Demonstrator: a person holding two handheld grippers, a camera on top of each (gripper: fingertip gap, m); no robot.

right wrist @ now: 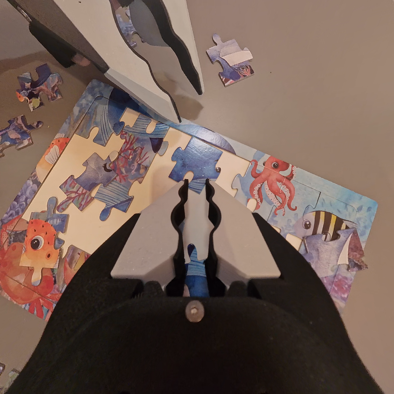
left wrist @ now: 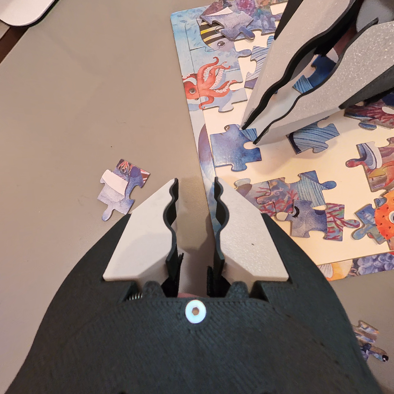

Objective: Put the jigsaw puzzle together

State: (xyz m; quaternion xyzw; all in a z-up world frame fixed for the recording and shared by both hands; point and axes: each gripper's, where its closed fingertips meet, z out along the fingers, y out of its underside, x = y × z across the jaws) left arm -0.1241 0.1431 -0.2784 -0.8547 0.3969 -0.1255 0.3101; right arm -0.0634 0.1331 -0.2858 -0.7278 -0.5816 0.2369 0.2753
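Note:
The puzzle tray (left wrist: 183,42) lies on a grey table, with its cream floor partly bare; it also shows in the right wrist view (right wrist: 351,213). Octopus pieces (left wrist: 209,85) and a striped fish piece (right wrist: 326,223) sit fitted at one end. A dark blue whale piece (right wrist: 198,160) lies flat by the tray's border. My right gripper (right wrist: 196,181) stands with narrowly parted tips touching that piece's near edge, gripping nothing; it also shows in the left wrist view (left wrist: 249,135). My left gripper (left wrist: 195,183) is open and empty over the tray's border, beside a loose piece (left wrist: 123,187) on the table.
Several loose pieces lie unjoined inside the tray, including an orange pufferfish piece (right wrist: 40,241) and a coral cluster (left wrist: 298,204). A piece with peeling paper (right wrist: 332,249) rests on the fish corner. More pieces (right wrist: 38,89) lie off the tray. A white object (left wrist: 21,12) sits at the table's far corner. Spacing between my two grippers at the tips: around 7 cm.

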